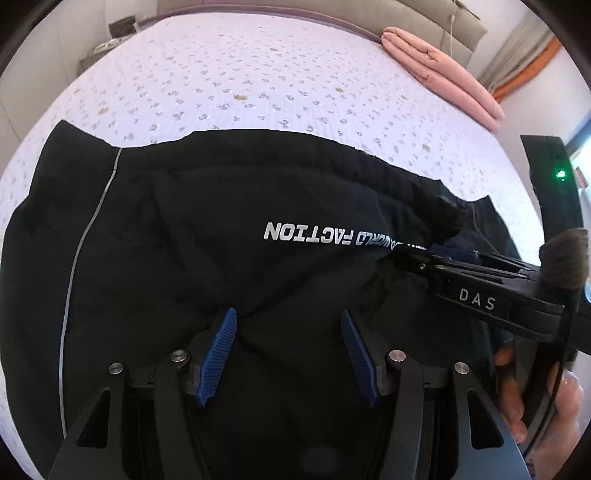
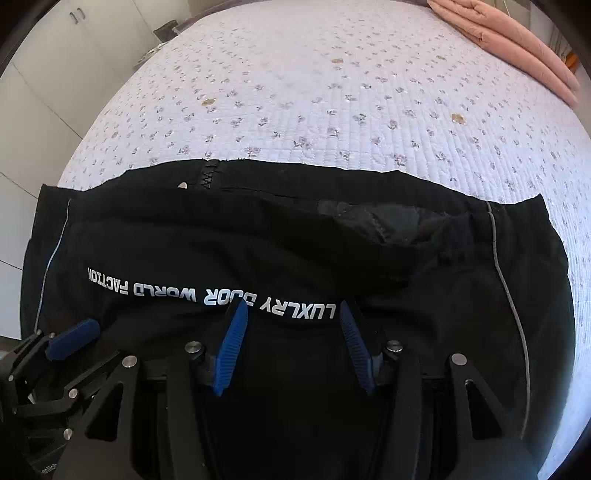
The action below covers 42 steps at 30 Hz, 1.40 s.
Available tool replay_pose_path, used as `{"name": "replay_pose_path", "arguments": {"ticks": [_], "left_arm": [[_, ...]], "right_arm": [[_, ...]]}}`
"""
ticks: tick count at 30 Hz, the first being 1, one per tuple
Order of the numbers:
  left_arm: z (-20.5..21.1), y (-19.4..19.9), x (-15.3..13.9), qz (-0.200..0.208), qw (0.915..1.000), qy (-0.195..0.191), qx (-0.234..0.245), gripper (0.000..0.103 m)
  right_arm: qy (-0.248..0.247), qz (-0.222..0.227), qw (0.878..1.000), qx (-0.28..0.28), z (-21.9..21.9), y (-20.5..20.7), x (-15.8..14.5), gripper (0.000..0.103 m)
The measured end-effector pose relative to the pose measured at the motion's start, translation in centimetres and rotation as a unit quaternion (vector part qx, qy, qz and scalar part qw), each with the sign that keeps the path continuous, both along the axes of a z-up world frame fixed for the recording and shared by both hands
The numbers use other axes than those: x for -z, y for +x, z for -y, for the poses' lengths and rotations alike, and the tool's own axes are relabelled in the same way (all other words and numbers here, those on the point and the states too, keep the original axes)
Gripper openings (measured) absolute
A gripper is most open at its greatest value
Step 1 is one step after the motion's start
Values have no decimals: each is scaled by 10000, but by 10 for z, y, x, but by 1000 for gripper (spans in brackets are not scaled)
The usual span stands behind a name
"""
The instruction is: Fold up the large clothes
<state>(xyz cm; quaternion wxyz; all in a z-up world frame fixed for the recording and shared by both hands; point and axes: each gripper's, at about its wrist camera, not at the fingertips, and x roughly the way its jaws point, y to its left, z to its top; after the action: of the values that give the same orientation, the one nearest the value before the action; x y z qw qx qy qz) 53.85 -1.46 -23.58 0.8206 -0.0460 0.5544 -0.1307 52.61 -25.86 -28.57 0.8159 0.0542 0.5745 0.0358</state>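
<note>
Both jaws stand open over the black garment [image 2: 258, 243], gripping nothing. It lies spread on the floral bed [image 2: 332, 92], print upside down. Left gripper [image 1: 290, 325] sits beside right gripper [image 2: 291, 325]. Pink blanket [image 1: 439, 70] rests far off.

You are in a home bedroom: quilted floral bed [image 2: 332, 110], folded pink blanket [image 1: 443, 70] at its headboard [image 1: 424, 14].

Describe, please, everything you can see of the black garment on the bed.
The black garment lies spread on the flowered bedspread, partly folded over itself. It looks like smooth synthetic cloth, with thin grey piping down both sides, a zipper at the far edge and white lettering across the middle, seen upside down. Both open grippers, left and right, are low over its near part.
</note>
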Motion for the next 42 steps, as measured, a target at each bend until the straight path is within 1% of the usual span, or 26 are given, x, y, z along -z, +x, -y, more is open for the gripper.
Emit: {"name": "replay_pose_path", "arguments": {"ticks": [1, 3, 4, 6, 8, 9, 10, 11, 13, 15, 16, 18, 21, 24, 25, 28, 30, 34, 36, 39, 41, 42], "left_arm": [[2, -1, 2, 14, 10000, 20, 18, 61], [4, 0, 2, 27, 10000, 55, 76, 61], [12, 2, 2, 29, 9999, 52, 103, 61], [10, -1, -8, 78, 9997, -71, 205, 61], [13, -7, -21, 127, 9993, -211, 265, 61], [6, -15, -28, 181, 9991, -278, 272, 61], [2, -22, -33, 214, 9990, -284, 257, 61], [-6, -30, -39, 243, 9990, -293, 236, 61], [-25, -45, -48, 283, 9991, -297, 129, 62], [-50, -60, -57, 315, 9992, -221, -69, 64], [-60, -64, -56, 316, 9992, -147, -184, 66], [-87, -70, -54, 274, 9987, -18, -434, 67], [-120, -70, -45, 110, 9967, -20, -798, 67], [-148, -64, -33, -122, 9936, -341, -1071, 67], [-155, -61, -26, -229, 9925, -481, -1097, 67], [-164, -47, -12, -523, 9898, -725, -1107, 69], [-170, -39, -5, -627, 9888, -748, -1128, 71], [-177, -29, 16, -897, 9855, -1046, -987, 74], [-175, -23, 28, -1047, 9837, -1201, -831, 76], [-173, -17, 41, -1141, 9814, -1391, -675, 77], [-176, -15, 48, -1196, 9779, -1598, -629, 78], [-178, -13, 53, -1250, 9747, -1758, -585, 78]], "right_arm": [[-30, 25, 10000, -20, -14, -5, 6, 55], [-39, 59, 10000, -49, -13, -6, 6, 55], [11, 91, 9999, -72, -17, -7, 2, 55], [198, 162, 9996, -85, -12, -15, -7, 55], [499, 325, 9982, -21, 1, -36, -27, 56], [642, 481, 9968, 22, 10, -53, -39, 58], [679, 570, 9960, 57, 16, -64, -47, 64], [686, 687, 9952, 93, 24, -81, -57, 72], [568, 796, 9951, 162, 39, -109, -67, 77], [386, 763, 9959, 299, 53, -134, -71, 77], [327, 717, 9960, 410, 63, -148, -71, 77], [260, 588, 9961, 597, 85, -164, -65, 78], [255, 250, 9955, 880, 118, -182, -45, 78], [444, 76, 9937, 1030, 141, -186, -27, 79], [558, 38, 9927, 1065, 146, -188, -22, 82], [952, -57, 9885, 1174, 171, -194, -8, 90], [1080, -105, 9871, 1180, 178, -195, -3, 94], [1244, -221, 9860, 1092, 186, -189, 8, 102], [1365, -245, 9855, 982, 189, -186, 12, 102], [1585, -339, 9831, 856, 195, -180, 20, 103], [1726, -387, 9809, 811, 202, -181, 23, 103], [1780, -398, 9801, 782, 203, -179, 25, 103]]}}
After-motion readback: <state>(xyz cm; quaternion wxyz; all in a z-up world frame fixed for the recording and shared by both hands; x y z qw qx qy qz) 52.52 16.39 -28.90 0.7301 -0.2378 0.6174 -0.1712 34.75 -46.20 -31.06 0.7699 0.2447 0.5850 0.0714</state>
